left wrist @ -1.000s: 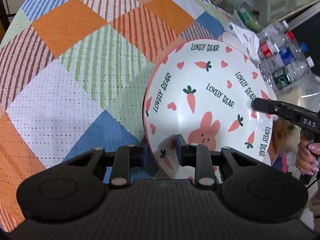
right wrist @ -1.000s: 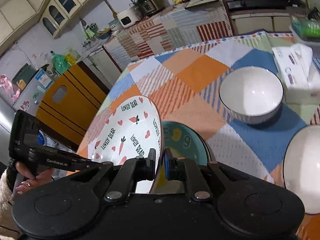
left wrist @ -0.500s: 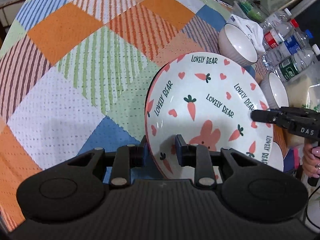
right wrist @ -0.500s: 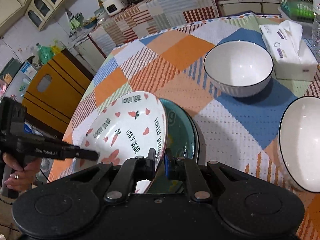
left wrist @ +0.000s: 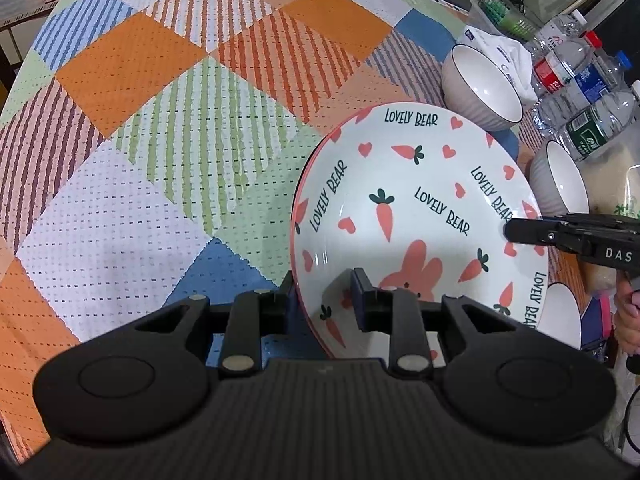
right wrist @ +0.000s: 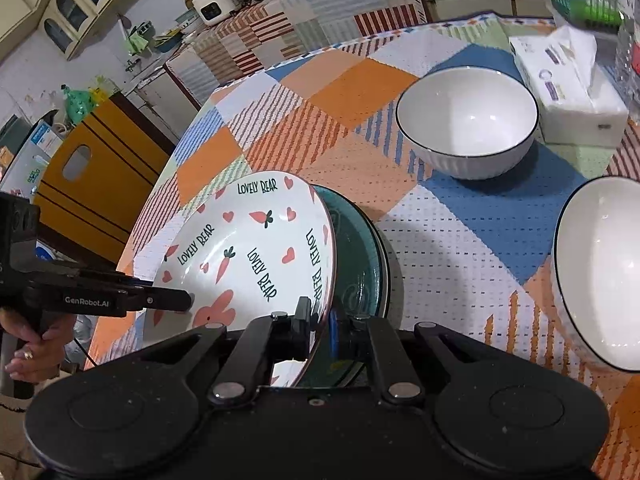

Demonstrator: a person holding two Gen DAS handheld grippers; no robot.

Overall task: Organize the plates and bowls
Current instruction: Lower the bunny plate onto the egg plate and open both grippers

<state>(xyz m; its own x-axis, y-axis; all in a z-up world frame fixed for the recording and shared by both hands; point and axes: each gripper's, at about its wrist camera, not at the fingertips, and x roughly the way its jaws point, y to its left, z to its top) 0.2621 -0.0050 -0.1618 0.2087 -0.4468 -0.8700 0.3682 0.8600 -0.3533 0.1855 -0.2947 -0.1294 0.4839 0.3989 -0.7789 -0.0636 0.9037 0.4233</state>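
A white plate [left wrist: 400, 208] with carrots, hearts, a pink rabbit and "LOVELY BEAR" lettering is held tilted above the checked tablecloth. My left gripper [left wrist: 322, 300] is shut on its near rim. My right gripper [right wrist: 320, 316] is shut on the opposite rim and appears from the side in the left wrist view [left wrist: 518, 232]. In the right wrist view the plate [right wrist: 248, 252] leans over a dark teal plate [right wrist: 360, 264] lying on the table, with the left gripper [right wrist: 180, 300] at its far edge.
Two white bowls with dark rims [right wrist: 468, 120] [right wrist: 604, 272] stand on the right of the table beside a tissue box [right wrist: 572, 92]. Water bottles [left wrist: 580, 92] crowd the far right corner. The table's edge runs close behind the plates, with a yellow cabinet [right wrist: 92, 184] beyond.
The plate has tipped from nearly upright towards flat and sunk closer to the teal plate. Both grippers kept their hold on the rim throughout.
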